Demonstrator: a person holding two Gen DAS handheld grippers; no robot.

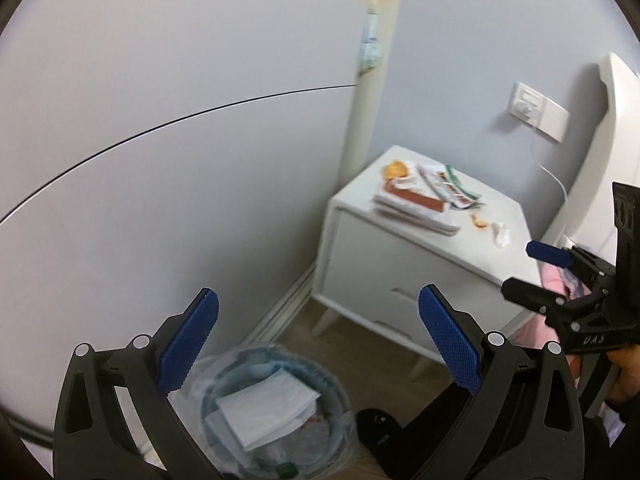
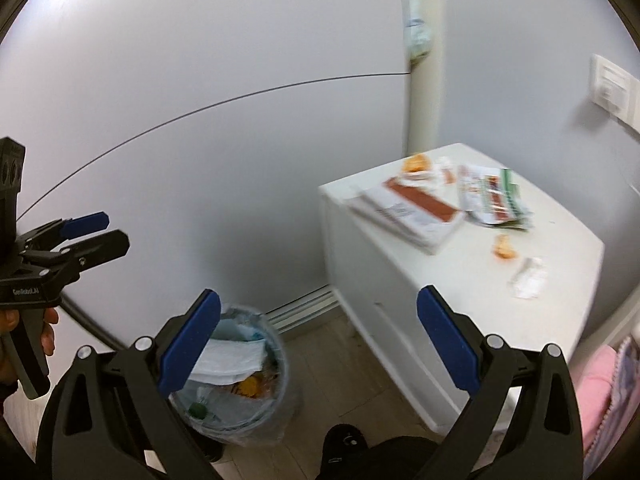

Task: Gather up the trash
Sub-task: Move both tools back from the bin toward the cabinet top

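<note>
Nightstand (image 2: 472,280): smooth white, satin finish. Bin (image 2: 276,364) below left gripper (image 1: 318,340): clear plastic liner, crumpled white paper inside. Gripper pads (image 2: 192,344): blue, fine-textured; arms matt black plastic. Floor (image 2: 316,364): pale wood-look. Wrapper (image 2: 496,196) ahead of right gripper (image 2: 318,340): glossy, crinkled.

L gripper (image 1: 318,343), R gripper (image 2: 318,343): jaws wide, empty

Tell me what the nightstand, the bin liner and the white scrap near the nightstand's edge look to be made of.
Nightstand: probably painted wood or board, with a smooth matt white surface and crisp panel edges.
Bin liner: thin clear plastic film, see-through and wrinkled around the bin.
White scrap: likely tissue or soft paper, judging by its crumpled shape and dull white look; the blur leaves it open.
</note>
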